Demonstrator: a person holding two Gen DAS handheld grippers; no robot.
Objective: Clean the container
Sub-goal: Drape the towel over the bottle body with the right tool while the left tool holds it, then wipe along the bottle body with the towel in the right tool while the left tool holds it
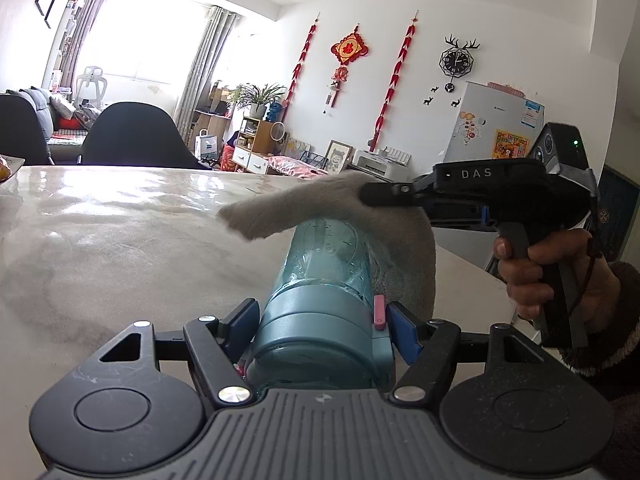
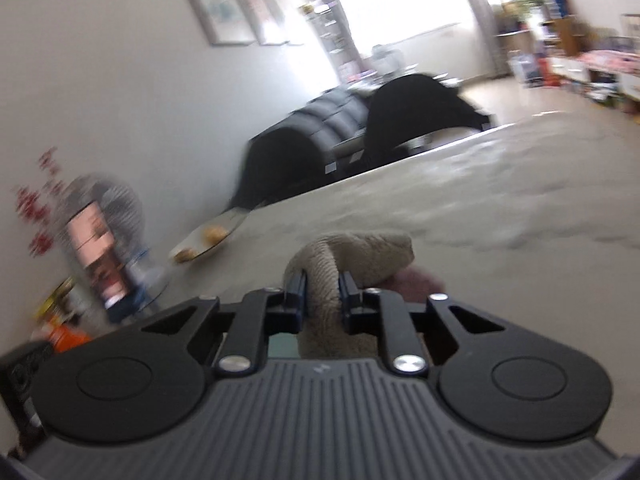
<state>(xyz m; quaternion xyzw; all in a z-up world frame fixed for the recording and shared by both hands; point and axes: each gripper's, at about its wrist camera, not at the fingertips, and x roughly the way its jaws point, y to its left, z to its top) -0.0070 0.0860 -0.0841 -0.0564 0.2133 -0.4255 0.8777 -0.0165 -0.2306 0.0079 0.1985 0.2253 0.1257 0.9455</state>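
A translucent blue bottle [image 1: 332, 256] with a teal cap lies pointing away from me over the pale marble table [image 1: 120, 220]. My left gripper [image 1: 320, 320] is shut on it near the cap, blue pads [image 1: 242, 318] pressing both sides. A beige fleecy cloth [image 1: 280, 212] drapes over the bottle's far end. My right gripper [image 1: 372, 198] comes in from the right and is shut on that cloth. In the right wrist view the cloth [image 2: 372, 252] bulges up between the pinching fingers of the right gripper [image 2: 322, 284]. The bottle's far end is hidden by the cloth.
A person's hand [image 1: 540, 272] holds the right gripper's handle at the table's right edge. A plate with food [image 2: 208, 240] sits at the table's left end, with blurred bottles [image 2: 100, 248] near it. Black chairs [image 1: 136, 132] stand behind the table. Something pink [image 2: 420, 280] shows beside the cloth.
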